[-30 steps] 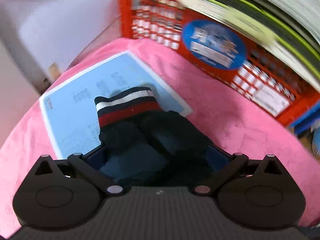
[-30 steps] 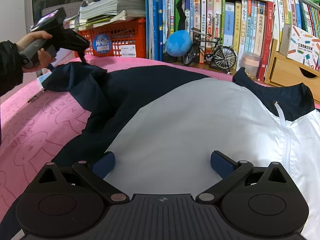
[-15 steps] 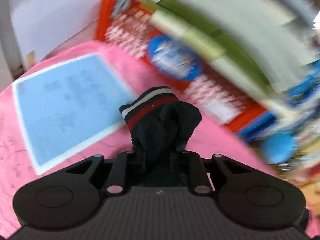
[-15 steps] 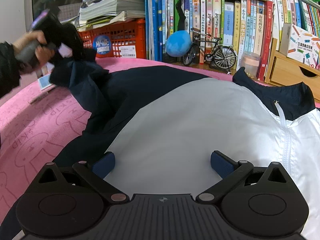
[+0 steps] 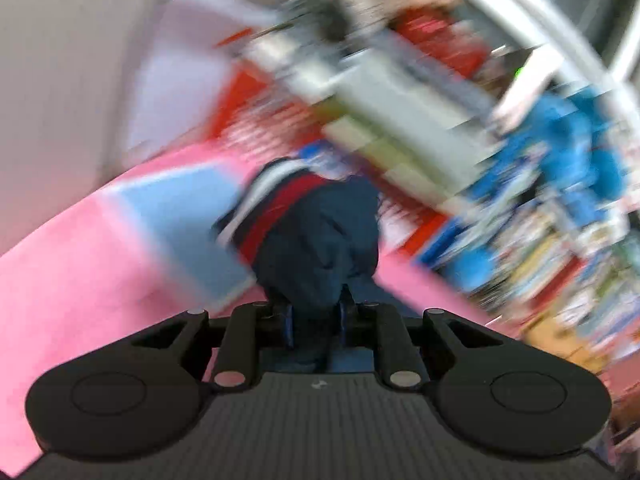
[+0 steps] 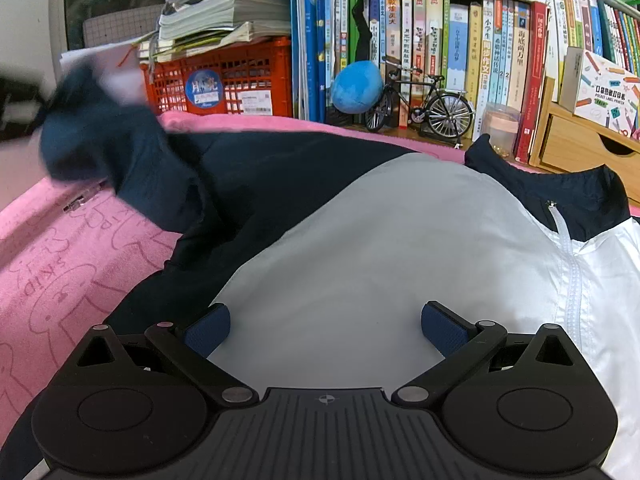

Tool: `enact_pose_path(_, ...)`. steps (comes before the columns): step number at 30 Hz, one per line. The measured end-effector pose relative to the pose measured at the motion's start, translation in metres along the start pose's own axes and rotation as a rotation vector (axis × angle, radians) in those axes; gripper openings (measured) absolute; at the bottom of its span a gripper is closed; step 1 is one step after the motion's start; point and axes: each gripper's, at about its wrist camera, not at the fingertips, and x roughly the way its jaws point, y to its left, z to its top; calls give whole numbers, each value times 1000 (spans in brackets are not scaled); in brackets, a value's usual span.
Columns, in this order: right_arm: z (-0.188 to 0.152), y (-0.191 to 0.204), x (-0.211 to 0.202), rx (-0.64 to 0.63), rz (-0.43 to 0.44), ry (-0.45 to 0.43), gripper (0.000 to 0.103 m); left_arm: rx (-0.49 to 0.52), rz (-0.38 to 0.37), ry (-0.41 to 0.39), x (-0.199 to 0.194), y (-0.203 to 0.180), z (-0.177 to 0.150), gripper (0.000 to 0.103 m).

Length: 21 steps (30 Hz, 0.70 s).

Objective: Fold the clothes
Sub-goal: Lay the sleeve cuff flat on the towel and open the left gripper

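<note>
A navy and white zip jacket (image 6: 380,240) lies spread on a pink blanket (image 6: 60,272). My left gripper (image 5: 316,312) is shut on the navy sleeve (image 5: 320,240), whose red, white and navy striped cuff (image 5: 272,196) sticks out past the fingers. The left wrist view is heavily blurred. In the right wrist view the lifted sleeve (image 6: 92,140) hangs at the far left, above the blanket. My right gripper (image 6: 326,320) stands open low over the white front panel, nothing between its blue pads (image 6: 208,328).
A light blue sheet (image 5: 180,216) lies on the blanket at the left. Behind the blanket stand a red crate (image 6: 224,80) topped with paper stacks, a row of books (image 6: 460,60), a blue plush ball (image 6: 356,86), a model bicycle (image 6: 420,104) and a wooden drawer box (image 6: 580,148).
The left gripper closed on the sleeve near the cuff, lifted it off the blue sheet and swung it sideways. The right gripper stayed still and open.
</note>
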Motion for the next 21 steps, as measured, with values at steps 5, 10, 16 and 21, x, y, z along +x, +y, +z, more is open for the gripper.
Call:
enact_pose_path(5,0,-1,0,2,2,-1,103,-100,44,-5,-33,47,-28,20)
enact_pose_path(10,0,-1,0,2,3,-2,103,-51,122,-90,-58,27,-16,22)
enact_pose_path(16,0,-1,0,3,5,-2,103,92,79,-166,-91,-31,5,60)
enact_pose_path(21,0,-1,0,3,5,-3,103,60,260,-40,-43,-63,33,101)
